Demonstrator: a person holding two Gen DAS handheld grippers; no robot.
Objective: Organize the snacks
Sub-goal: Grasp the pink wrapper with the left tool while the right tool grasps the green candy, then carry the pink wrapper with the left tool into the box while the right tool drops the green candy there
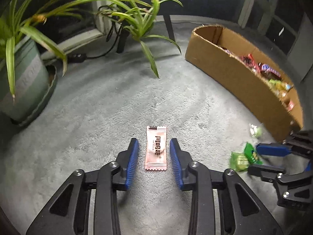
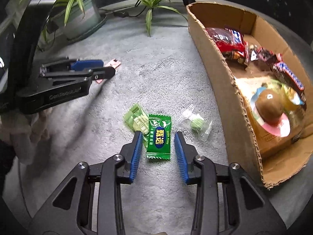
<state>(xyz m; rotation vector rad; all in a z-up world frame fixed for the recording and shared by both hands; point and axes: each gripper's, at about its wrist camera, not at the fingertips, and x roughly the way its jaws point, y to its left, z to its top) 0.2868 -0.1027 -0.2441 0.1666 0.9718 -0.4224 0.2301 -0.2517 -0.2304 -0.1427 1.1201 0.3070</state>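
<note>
The left hand-held gripper [image 1: 154, 152] is spread around a pink candy [image 1: 156, 150] at lower centre; the right hand-held gripper [image 2: 158, 145] is spread around a green candy [image 2: 158, 137], box [image 2: 225, 90] at right.

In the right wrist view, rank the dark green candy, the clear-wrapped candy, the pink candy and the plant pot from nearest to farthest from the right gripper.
1. Dark green candy: between the open fingers of the right gripper.
2. Clear-wrapped candy: just ahead, to the right, near the cardboard box.
3. Pink candy: farther ahead on the left, at the left gripper.
4. Plant pot: far back left.
</note>
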